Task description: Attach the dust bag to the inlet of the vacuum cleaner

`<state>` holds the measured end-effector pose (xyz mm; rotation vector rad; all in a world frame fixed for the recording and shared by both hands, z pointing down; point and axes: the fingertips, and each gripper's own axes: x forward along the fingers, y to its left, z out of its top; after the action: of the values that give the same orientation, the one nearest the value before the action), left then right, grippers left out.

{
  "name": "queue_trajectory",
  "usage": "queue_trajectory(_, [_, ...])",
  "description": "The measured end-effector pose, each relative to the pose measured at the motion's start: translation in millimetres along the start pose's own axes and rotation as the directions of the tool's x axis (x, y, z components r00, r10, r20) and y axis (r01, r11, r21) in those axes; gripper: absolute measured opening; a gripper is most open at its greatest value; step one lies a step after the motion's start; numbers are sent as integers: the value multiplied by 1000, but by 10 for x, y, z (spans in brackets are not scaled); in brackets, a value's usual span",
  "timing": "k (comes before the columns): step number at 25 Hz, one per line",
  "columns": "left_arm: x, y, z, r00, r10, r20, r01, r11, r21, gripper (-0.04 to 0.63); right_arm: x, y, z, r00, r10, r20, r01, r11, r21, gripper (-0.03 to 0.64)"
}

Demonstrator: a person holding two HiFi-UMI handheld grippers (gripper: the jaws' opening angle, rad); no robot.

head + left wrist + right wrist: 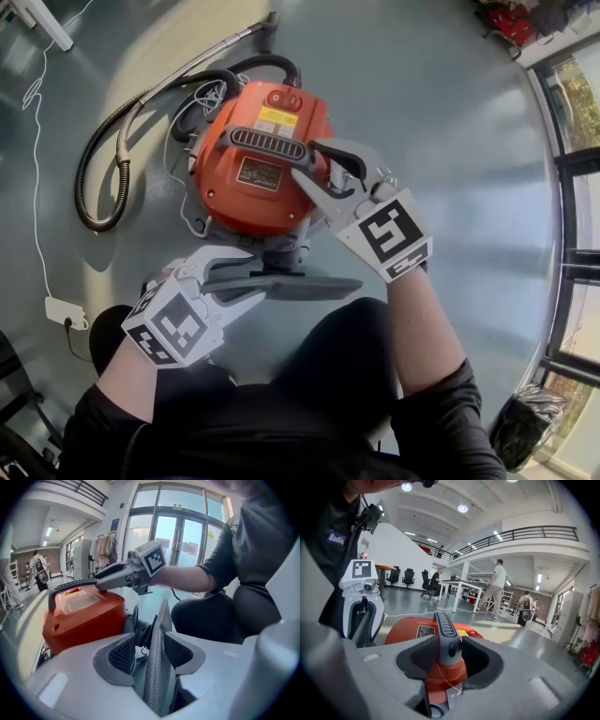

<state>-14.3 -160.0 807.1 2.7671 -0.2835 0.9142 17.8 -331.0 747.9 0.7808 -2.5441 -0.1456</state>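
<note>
On the floor [450, 94], left tongs [253, 275] gape around dust bag [305, 285]; right tongs [310, 159] clamp vacuum handle [267, 145].

A white cable [36, 187] trails down the grey floor [450, 112] well to the left of the left gripper [253, 274] and ends at a white plug block [64, 312] out to that gripper's left. Far to the right of the right gripper [309, 159], dark-framed glass doors [574, 216] line the hall, with a black bag [525, 427] at their foot. Ahead of the right gripper, people [498, 588] walk past white tables [460, 584] and black office chairs [408, 577] beneath a railed mezzanine [520, 534].
</note>
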Motion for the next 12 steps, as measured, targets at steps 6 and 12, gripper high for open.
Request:
queue_trajectory(6, [-158,24,130,999,19,26,-19,1000,6,213,-320,-2,166,998,-22,51,20,999,48,140])
queue_trajectory(12, [-500,305,476,978,167,126,-168,986,-3,210,-626,42,279,995,-67,67,57,989,135,140])
